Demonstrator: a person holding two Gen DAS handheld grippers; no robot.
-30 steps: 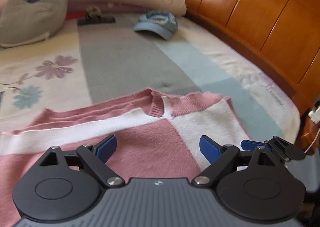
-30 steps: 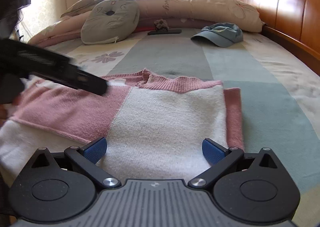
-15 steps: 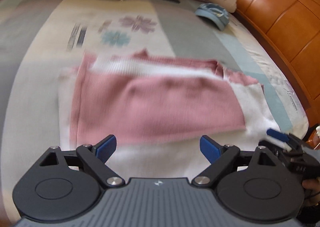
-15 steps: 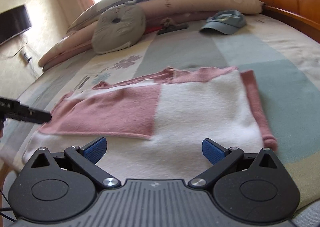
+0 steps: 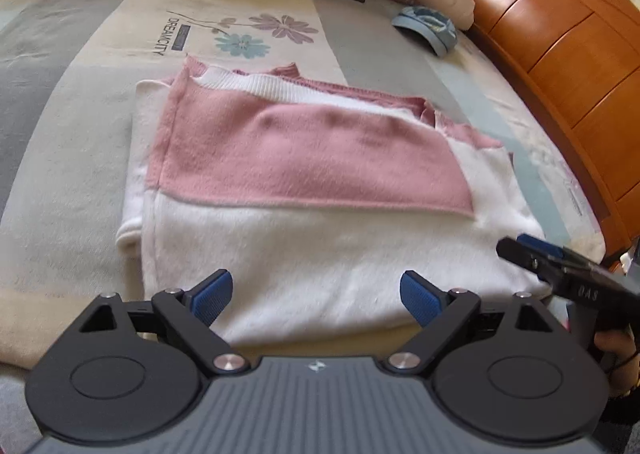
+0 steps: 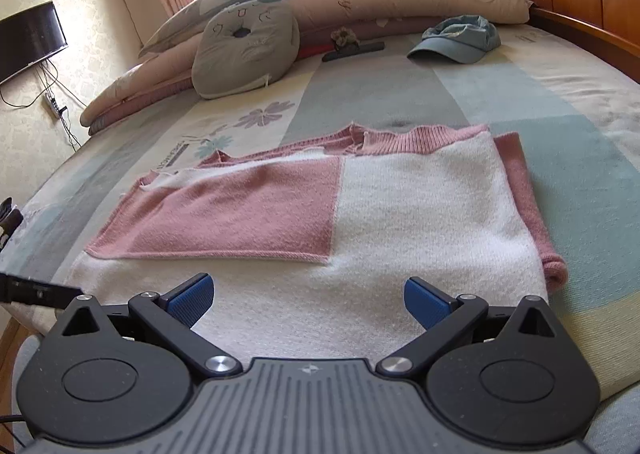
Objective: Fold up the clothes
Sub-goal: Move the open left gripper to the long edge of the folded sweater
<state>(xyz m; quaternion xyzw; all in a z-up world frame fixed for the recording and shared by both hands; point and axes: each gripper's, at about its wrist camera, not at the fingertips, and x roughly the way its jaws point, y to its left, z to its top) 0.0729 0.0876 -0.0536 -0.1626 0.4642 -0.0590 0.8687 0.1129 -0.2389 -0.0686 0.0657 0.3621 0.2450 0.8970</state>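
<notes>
The pink-and-white sweater (image 6: 320,222) lies flat on the bed (image 6: 580,158), and I place everything from it. At its left edge my left gripper (image 5: 318,296) hangs over the near white hem, jaws wide, gripping nothing. A pink sleeve panel (image 5: 304,162) is already folded in across the chest, so I judge the side folds done and the lengthwise fold left. At its near right, my right gripper (image 6: 310,302) is spread equally wide and empty. Beyond the collar sit a grey cushion (image 6: 244,50) and blue cap (image 6: 456,38). The layers underneath are hidden, and the lower sleeve's lie is unclear.
</notes>
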